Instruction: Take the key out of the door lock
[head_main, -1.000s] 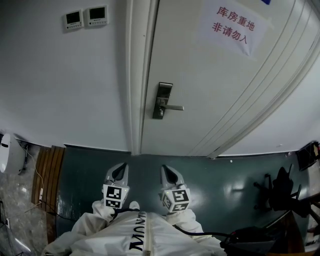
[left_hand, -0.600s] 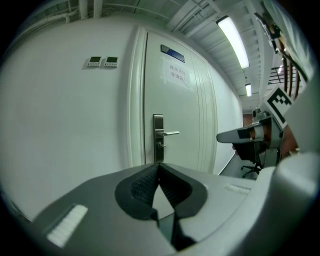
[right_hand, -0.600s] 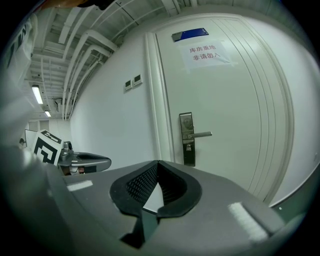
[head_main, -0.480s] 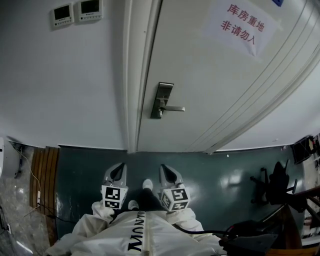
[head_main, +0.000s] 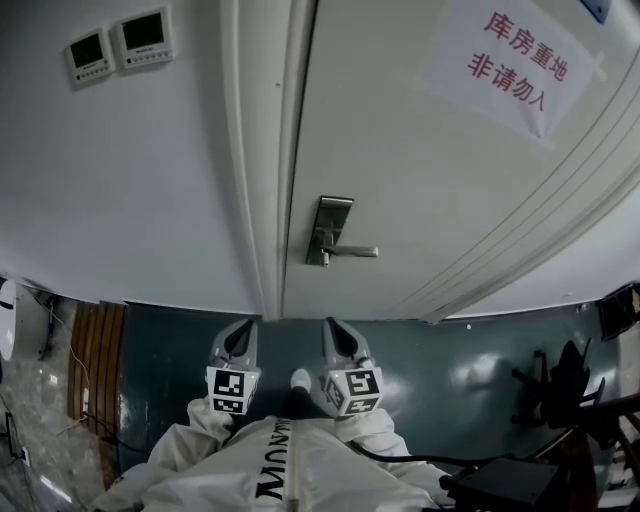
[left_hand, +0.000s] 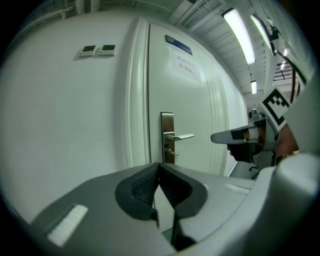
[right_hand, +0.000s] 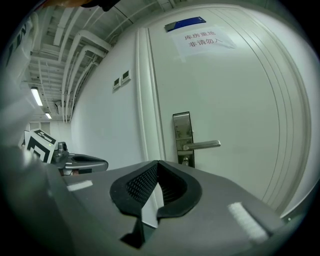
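step judged: approach to lock | 2 claws: left gripper (left_hand: 159, 165) and right gripper (right_hand: 158, 162) both closed, empty | key (left_hand: 171, 151): seated below lever (head_main: 355, 251) in lock plate (head_main: 328, 228), well ahead | advice: 1 claw to be opened, key pinched squarely, pulled straight out

Wall control panels (head_main: 143, 35), paper notice (head_main: 515, 65), dark floor (head_main: 440, 370)

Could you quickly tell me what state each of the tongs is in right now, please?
Left grey tongs: closed, empty.
Right grey tongs: closed, empty.
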